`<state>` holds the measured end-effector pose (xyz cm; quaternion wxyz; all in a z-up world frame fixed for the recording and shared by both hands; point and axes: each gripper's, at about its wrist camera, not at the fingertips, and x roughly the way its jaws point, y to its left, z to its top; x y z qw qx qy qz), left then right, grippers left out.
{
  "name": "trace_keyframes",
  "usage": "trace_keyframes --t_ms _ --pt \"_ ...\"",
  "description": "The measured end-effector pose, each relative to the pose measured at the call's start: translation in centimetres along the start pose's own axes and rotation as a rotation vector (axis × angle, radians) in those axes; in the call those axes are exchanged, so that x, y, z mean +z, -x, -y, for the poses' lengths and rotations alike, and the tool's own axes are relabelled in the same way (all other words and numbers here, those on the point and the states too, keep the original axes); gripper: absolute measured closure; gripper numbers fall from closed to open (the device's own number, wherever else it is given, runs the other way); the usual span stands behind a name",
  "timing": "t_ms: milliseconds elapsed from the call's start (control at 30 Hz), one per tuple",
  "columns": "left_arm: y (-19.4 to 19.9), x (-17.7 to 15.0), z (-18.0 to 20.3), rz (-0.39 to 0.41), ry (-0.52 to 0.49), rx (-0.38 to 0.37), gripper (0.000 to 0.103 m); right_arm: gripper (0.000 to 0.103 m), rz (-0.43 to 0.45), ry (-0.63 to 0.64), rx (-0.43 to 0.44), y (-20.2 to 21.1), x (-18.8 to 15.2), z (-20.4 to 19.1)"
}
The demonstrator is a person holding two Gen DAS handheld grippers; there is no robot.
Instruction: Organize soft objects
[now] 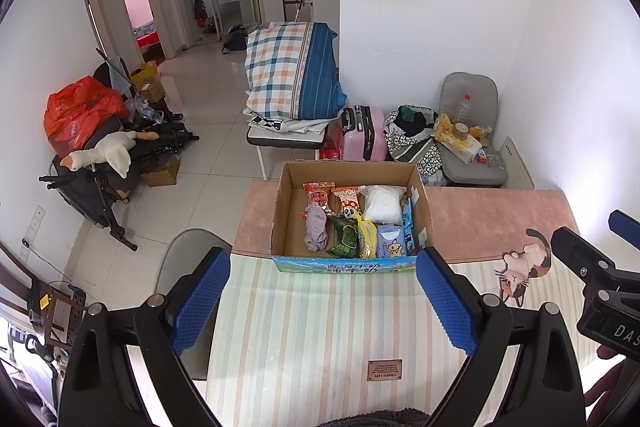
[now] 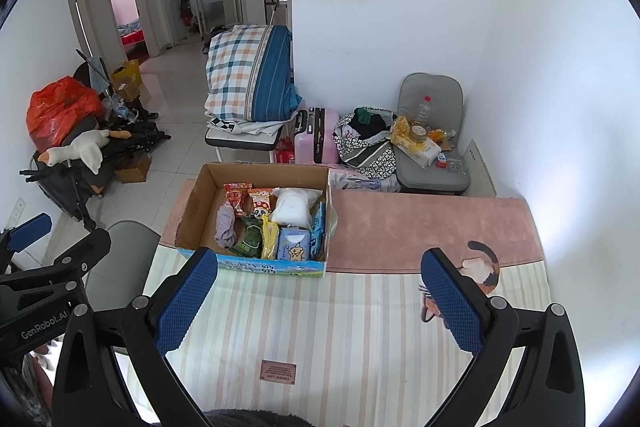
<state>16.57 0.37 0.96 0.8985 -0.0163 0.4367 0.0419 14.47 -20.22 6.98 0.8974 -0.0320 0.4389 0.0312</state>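
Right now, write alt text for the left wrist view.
An open cardboard box of snack packets, a lilac cloth and a white bag sits on a striped table mat. The left hand-held gripper is open and empty in front of it; the right hand-held gripper shows at the right edge.

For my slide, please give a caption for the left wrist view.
Open left gripper hovers before a cardboard box of snack packs and soft items.
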Motion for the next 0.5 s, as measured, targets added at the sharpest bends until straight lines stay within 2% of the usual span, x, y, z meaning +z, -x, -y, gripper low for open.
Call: trace_keyframes --t_ms 500 --pt "0.28 -0.44 -0.43 0.000 -0.002 -0.001 0.008 0.000 0.000 -0.001 -0.001 0.09 0.09 0.06"
